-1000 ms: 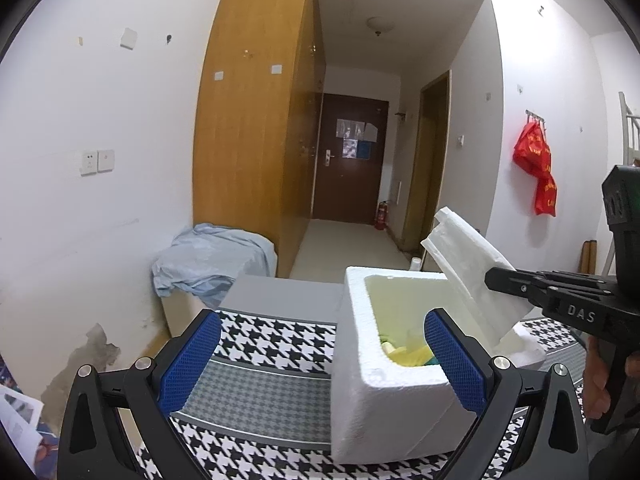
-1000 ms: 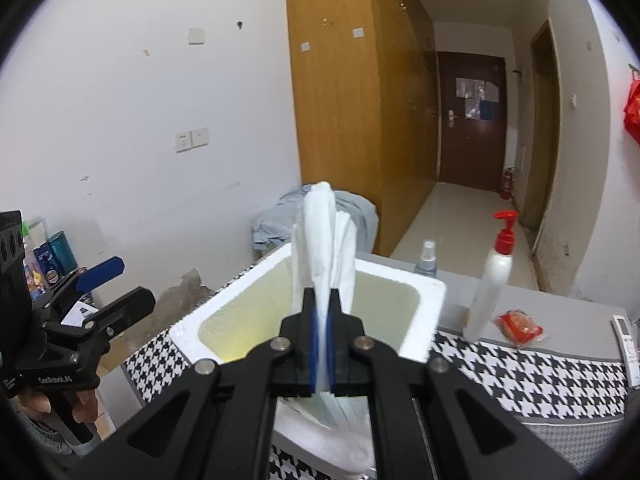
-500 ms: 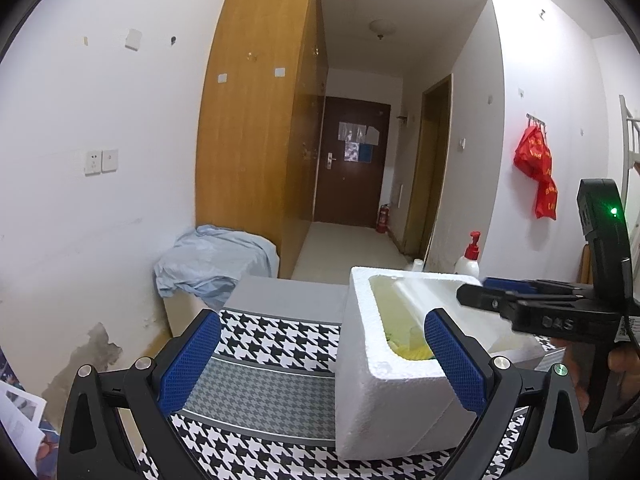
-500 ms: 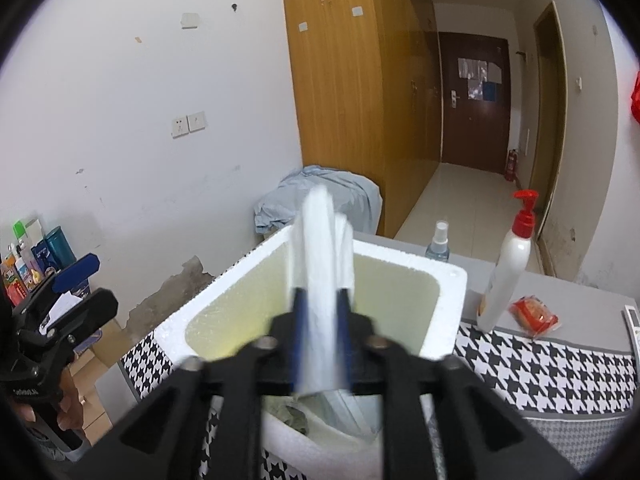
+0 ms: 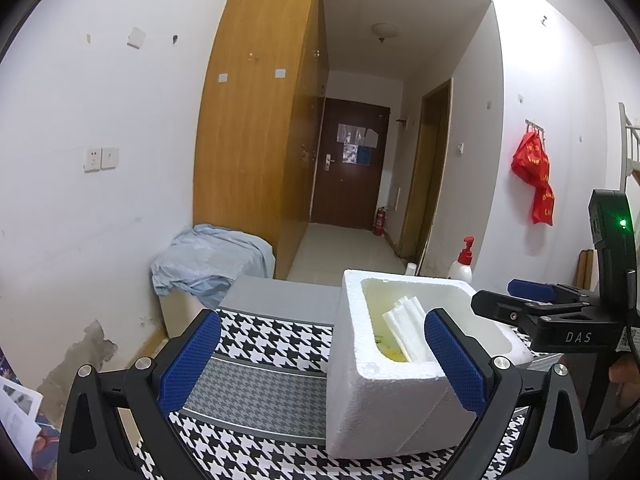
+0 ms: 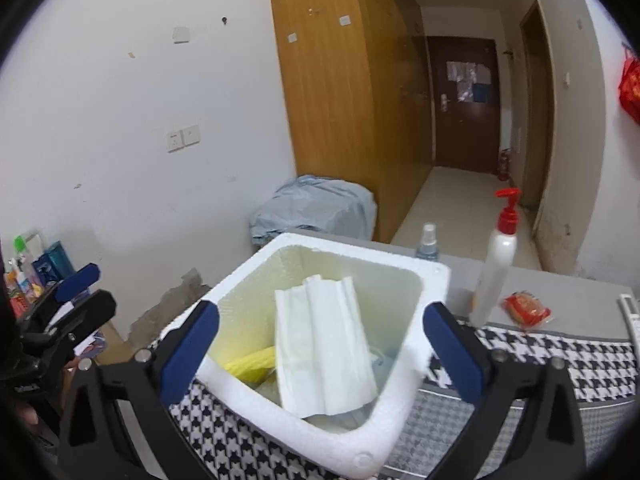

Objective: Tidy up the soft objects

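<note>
Your right gripper (image 6: 320, 340) had its fingers (image 6: 191, 350) spread wide, holding nothing, hovering over the white foam box (image 6: 394, 406). The folded white cloth (image 6: 324, 344) lay inside the box, leaning on the contents, with something yellow (image 6: 252, 364) under it. Your left gripper (image 5: 318, 360) was also wide, nothing held, its fingers (image 5: 454, 354) at the box's near side. The box sat on the houndstooth-covered surface (image 5: 260, 396). A pump bottle (image 6: 496, 260), a small spray bottle (image 6: 427, 242) and a red packet (image 6: 526, 308) stood on the surface behind the box
</note>
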